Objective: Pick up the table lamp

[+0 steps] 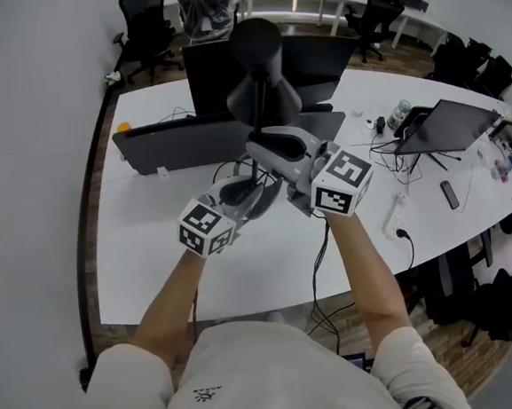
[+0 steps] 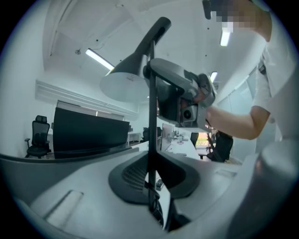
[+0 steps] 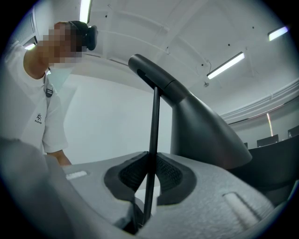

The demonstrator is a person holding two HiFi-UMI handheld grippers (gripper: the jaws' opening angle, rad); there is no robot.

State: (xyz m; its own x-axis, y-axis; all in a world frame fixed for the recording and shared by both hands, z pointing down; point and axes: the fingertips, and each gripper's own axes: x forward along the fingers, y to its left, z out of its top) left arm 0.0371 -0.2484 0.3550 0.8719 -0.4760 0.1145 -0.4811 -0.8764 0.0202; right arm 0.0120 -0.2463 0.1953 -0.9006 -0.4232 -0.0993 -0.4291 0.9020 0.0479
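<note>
The black table lamp (image 1: pixel 262 87) has a cone shade and a thin upright pole. Both grippers grip that pole from opposite sides, over the white table (image 1: pixel 154 261). My left gripper (image 1: pixel 240 194) is shut on the pole (image 2: pixel 152 121), which runs straight up between its dark pads (image 2: pixel 133 175); the shade (image 2: pixel 125 83) hangs above. My right gripper (image 1: pixel 286 156) is shut on the same pole (image 3: pixel 153 140) a little higher, with the shade (image 3: pixel 205 135) to its right. The right gripper (image 2: pixel 184 95) also shows in the left gripper view. The lamp's base is hidden.
A dark monitor (image 1: pixel 217 69) and a long dark panel (image 1: pixel 179 143) stand behind the lamp. At the right lie an open laptop (image 1: pixel 449 124), a phone (image 1: pixel 449 194) and tangled cables (image 1: pixel 395 160). A black cord (image 1: pixel 317 261) hangs over the table's front edge. Office chairs (image 1: pixel 147 30) line the back.
</note>
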